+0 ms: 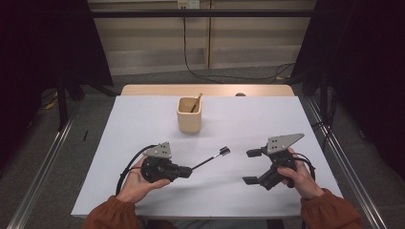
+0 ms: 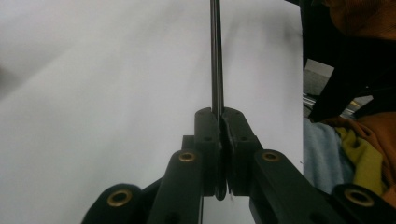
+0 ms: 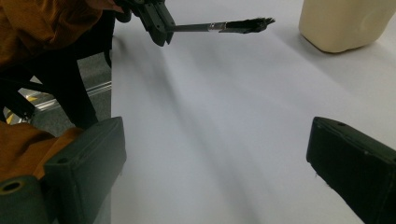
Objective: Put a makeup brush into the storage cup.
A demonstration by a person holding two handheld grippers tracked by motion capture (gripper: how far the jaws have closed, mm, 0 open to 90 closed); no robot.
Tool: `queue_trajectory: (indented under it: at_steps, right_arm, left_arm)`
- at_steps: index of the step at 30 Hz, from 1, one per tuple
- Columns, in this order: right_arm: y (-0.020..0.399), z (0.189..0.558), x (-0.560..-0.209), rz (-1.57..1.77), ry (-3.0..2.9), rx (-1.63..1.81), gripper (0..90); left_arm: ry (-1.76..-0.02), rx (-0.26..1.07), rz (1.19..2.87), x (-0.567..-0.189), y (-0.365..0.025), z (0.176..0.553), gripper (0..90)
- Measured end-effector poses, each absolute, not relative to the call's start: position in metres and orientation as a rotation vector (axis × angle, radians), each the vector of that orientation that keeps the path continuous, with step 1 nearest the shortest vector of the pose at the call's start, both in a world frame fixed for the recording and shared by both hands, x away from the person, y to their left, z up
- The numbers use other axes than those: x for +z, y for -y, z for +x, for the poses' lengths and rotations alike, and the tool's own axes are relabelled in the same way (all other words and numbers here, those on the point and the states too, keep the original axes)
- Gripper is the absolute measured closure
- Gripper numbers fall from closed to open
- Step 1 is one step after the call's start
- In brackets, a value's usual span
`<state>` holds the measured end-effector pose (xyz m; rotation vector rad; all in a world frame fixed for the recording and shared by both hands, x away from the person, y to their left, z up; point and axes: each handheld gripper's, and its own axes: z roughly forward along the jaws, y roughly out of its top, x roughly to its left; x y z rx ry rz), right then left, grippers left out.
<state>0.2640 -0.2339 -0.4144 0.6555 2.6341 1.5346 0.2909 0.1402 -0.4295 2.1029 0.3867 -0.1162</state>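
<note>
Rust-orange sleeves cover both of the person's forearms, cuffs gathered at the wrists. Each hand carries a black two-jaw gripper: the left gripper (image 1: 187,171) and the right gripper (image 1: 251,166) are each topped by a grey three-cornered plate dotted with small dark holes. Black cables loop from both bodies. In the left gripper view, brass-coloured rivets stud the black jaw linkages; the right gripper's pads are thick, blocky and matt.

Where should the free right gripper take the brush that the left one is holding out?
On the bare handle of the brush, between the left gripper and the metal collar below the bristles. The shaft is thin and straight and sticks out clear above the table, so the open right gripper could probably come from its own side, jaws across the shaft.
</note>
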Motion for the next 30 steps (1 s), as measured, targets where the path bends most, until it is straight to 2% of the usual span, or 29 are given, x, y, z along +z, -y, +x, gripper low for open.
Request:
queue_trajectory:
  at_steps: [30]
  right_arm:
    - [0.228,0.261,-0.407,0.645,-2.515,1.663,4.2]
  left_arm:
    - [-0.344,-0.075,1.95,-0.426,-0.128,0.285,85.5]
